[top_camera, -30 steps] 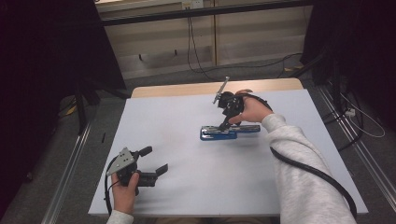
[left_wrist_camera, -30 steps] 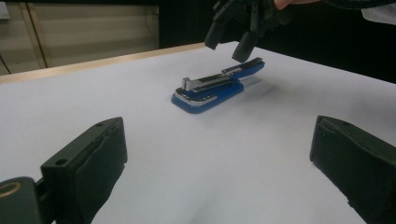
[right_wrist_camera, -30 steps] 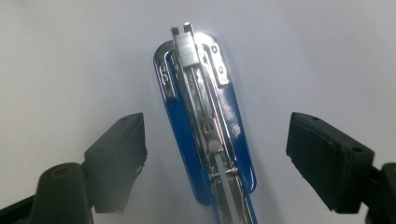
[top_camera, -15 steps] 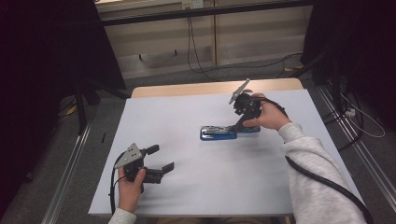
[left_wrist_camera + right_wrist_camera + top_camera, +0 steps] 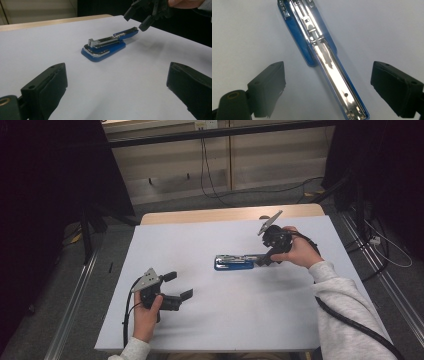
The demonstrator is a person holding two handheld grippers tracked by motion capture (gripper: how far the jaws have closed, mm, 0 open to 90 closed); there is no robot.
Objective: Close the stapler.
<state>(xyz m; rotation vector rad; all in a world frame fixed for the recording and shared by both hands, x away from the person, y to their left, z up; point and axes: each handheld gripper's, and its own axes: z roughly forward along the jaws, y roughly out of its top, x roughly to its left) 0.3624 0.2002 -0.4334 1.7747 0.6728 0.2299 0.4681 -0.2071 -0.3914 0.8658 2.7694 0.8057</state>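
A blue stapler lies swung open on the white table, right of the middle, its chrome staple channel facing up. My right gripper is open and hovers just over the stapler's right end, one jaw on each side of the long arm in the right gripper view, touching nothing. My left gripper is open near the front left of the table, with nothing between its jaws. It points at the stapler, which lies well ahead of it, with the right gripper beyond.
The white sheet covers a wooden table whose bare far edge shows behind it. Cables trail from both grippers along the person's sleeves. Dark floor, metal rails and curtains surround the table.
The right gripper has moved right along the stapler, from over its middle to its right end. The left gripper has drifted slightly right. The stapler has stayed in place.
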